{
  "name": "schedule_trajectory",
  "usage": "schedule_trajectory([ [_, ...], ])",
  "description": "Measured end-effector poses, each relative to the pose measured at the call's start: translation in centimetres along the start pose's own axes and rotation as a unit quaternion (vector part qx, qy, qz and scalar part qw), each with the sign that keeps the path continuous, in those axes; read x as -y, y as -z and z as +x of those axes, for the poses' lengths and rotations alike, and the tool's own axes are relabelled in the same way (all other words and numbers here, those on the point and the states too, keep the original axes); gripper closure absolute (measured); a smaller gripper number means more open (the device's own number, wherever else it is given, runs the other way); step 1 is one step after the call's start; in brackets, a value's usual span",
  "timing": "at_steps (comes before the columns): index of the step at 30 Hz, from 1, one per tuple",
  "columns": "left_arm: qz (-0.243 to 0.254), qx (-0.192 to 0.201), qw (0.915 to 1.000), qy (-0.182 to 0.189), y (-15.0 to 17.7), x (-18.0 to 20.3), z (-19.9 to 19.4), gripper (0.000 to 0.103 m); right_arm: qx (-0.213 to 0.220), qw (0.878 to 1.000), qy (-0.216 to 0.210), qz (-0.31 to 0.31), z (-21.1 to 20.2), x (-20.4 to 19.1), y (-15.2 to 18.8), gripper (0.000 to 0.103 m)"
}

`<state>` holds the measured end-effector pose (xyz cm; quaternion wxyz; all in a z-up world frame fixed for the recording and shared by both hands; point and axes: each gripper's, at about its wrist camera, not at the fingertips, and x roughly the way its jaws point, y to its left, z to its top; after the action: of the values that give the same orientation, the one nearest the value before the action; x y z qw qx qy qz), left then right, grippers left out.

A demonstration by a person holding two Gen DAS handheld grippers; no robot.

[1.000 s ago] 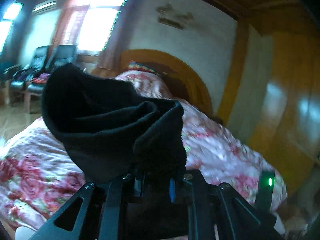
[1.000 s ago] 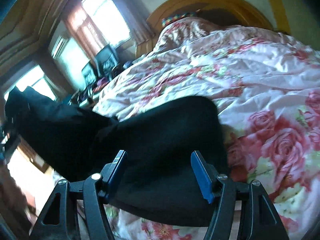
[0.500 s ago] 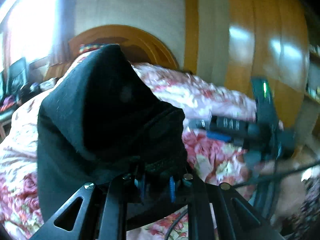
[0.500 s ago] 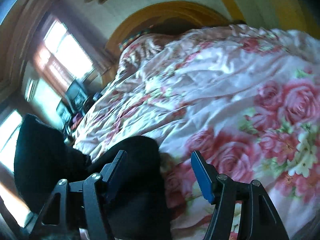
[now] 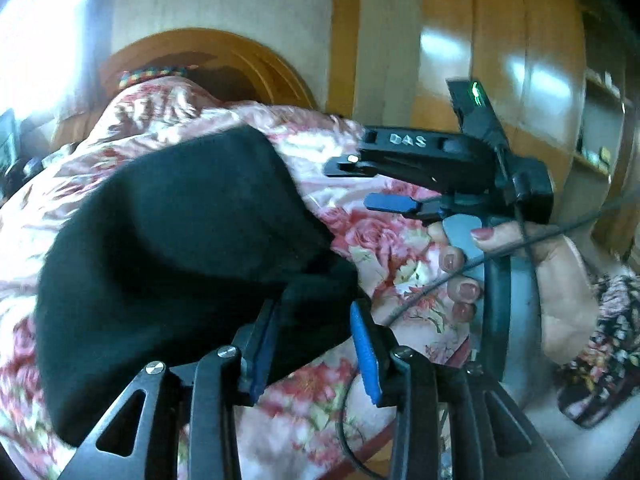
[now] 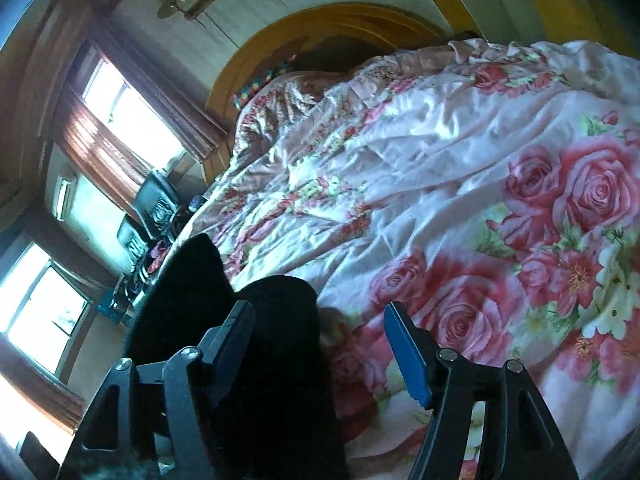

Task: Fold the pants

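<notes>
The black pants lie in a folded heap on the floral bedspread. My left gripper is open, its blue pads on either side of the pants' near corner. The right gripper shows from the side in the left wrist view, held by a hand just right of the pants. In the right wrist view the right gripper is open and empty, the pants under its left finger and the bedspread ahead.
A wooden headboard stands at the far end of the bed. Wooden wardrobe doors line the right side. Windows with curtains and chairs are on the left. A cable hangs from the right gripper.
My left gripper carried the pants across and down onto the bed, then opened and let go of the cloth. The right gripper drew back off the pants to their right side.
</notes>
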<state>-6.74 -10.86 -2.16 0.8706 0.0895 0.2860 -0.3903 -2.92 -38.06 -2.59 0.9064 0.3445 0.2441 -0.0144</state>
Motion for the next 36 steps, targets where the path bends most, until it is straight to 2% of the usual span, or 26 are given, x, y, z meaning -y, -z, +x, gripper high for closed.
schedule_trajectory([
  [3, -0.053, 0.025, 0.998, -0.021, -0.5, -2.4, -2.3, 0.066, 0.008, 0.998, -0.049, -0.027, -0.5, -1.8, 0.1, 0.031],
  [5, -0.095, 0.061, 0.9928, -0.039, -0.9, -4.4, -3.8, 0.066, 0.006, 0.995, -0.078, -0.065, -0.7, -3.5, 0.4, 0.031],
  [7, -0.132, 0.086, 0.9845, -0.078, -1.1, -6.7, -4.7, 0.066, 0.0, 0.99, -0.106, -0.095, -0.8, -5.1, 1.0, 0.031],
  [10, -0.167, 0.083, 0.973, -0.136, -0.9, -10.1, -4.9, 0.066, -0.027, 0.98, -0.144, -0.131, -0.3, -7.1, 2.4, 0.029],
  [13, -0.198, 0.072, 0.961, -0.179, -0.1, -13.3, -4.3, 0.066, -0.069, 0.976, -0.135, -0.157, 1.5, -8.2, 4.0, 0.03],
  [15, -0.217, 0.056, 0.9556, -0.191, 0.3, -15.0, -3.8, 0.066, -0.109, 0.975, -0.089, -0.171, 3.5, -8.3, 4.9, 0.045],
  [16, -0.226, 0.05, 0.9539, -0.19, 0.6, -15.7, -3.5, 0.066, -0.128, 0.975, -0.057, -0.173, 4.5, -8.1, 5.1, 0.074],
  [17, -0.233, 0.044, 0.9529, -0.19, 0.9, -16.1, -3.3, 0.066, -0.143, 0.976, -0.054, -0.156, 5.0, -7.5, 5.1, 0.083],
  [19, -0.242, 0.04, 0.9515, -0.186, 1.4, -16.7, -2.9, 0.066, -0.165, 0.98, -0.092, -0.058, 5.3, -5.4, 4.3, 0.089],
  [20, -0.243, 0.039, 0.9516, -0.184, 1.6, -16.9, -3.0, 0.066, -0.172, 0.979, -0.112, -0.016, 5.3, -4.6, 3.9, 0.091],
  [22, -0.239, 0.037, 0.9521, -0.187, 1.9, -16.9, -3.0, 0.066, -0.181, 0.967, -0.168, 0.054, 4.6, -3.8, 3.3, 0.093],
  [23, -0.236, 0.038, 0.9525, -0.188, 1.9, -16.8, -3.1, 0.066, -0.18, 0.963, -0.191, 0.06, 3.9, -4.1, 3.0, 0.093],
  [26, -0.227, 0.038, 0.9563, -0.18, 1.9, -16.4, -3.0, 0.066, -0.172, 0.962, -0.212, 0.029, 1.8, -5.3, 2.3, 0.093],
  [27, -0.224, 0.036, 0.9576, -0.178, 1.8, -16.3, -2.8, 0.066, -0.177, 0.962, -0.206, 0.009, 1.1, -5.7, 2.3, 0.094],
  [30, -0.213, 0.024, 0.9621, -0.168, 1.9, -15.7, -2.0, 0.066, -0.196, 0.969, -0.141, -0.051, 1.1, -6.1, 3.4, 0.094],
  [32, -0.202, 0.007, 0.9654, -0.165, 2.0, -15.2, -1.3, 0.065, -0.215, 0.972, -0.05, -0.078, 2.5, -4.8, 5.0, 0.092],
  [33, -0.191, 0.0, 0.9673, -0.167, 2.0, -14.9, -1.0, 0.065, -0.219, 0.973, -0.03, -0.066, 3.0, -3.9, 5.5, 0.091],
  [36, -0.167, -0.008, 0.9701, -0.176, 2.0, -14.0, -0.9, 0.065, -0.196, 0.979, -0.043, -0.022, 2.4, -3.1, 5.2, 0.09],
])
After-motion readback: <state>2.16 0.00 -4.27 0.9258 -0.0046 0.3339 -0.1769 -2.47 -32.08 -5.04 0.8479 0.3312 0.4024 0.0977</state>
